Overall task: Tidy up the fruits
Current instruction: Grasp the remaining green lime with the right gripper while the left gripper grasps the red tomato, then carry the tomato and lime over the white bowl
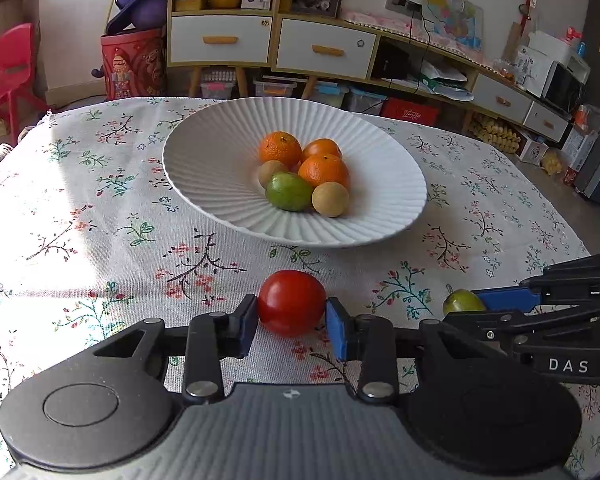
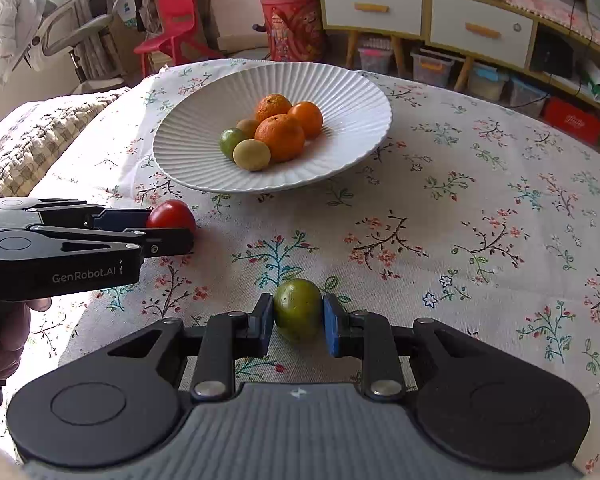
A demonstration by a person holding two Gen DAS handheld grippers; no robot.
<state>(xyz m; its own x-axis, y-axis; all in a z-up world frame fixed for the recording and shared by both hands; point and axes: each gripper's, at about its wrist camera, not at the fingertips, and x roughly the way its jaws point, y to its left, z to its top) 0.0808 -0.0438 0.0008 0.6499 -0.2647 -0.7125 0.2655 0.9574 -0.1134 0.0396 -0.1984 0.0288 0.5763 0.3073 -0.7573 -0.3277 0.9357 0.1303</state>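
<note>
My left gripper point(image 1: 291, 322) is shut on a red tomato point(image 1: 291, 302) that sits low over the floral tablecloth, in front of the white ribbed plate point(image 1: 204, 168). My right gripper point(image 2: 298, 320) is shut on a green fruit point(image 2: 298, 308) near the cloth. Each gripper shows in the other view: the left gripper point(image 2: 176, 226) with the tomato point(image 2: 171, 213), the right gripper point(image 1: 480, 304) with the green fruit point(image 1: 462, 301). The plate point(image 2: 340, 92) holds three oranges point(image 2: 281, 136), a green fruit point(image 2: 231, 142) and two tan round fruits point(image 2: 252, 154).
The floral tablecloth point(image 1: 100, 208) covers the table. A knitted cushion point(image 2: 32, 136) lies off the table's left edge. Beyond the table stand a red chair point(image 2: 172, 24), a red bin point(image 2: 294, 26), and white drawer cabinets point(image 1: 324, 46) with storage boxes below.
</note>
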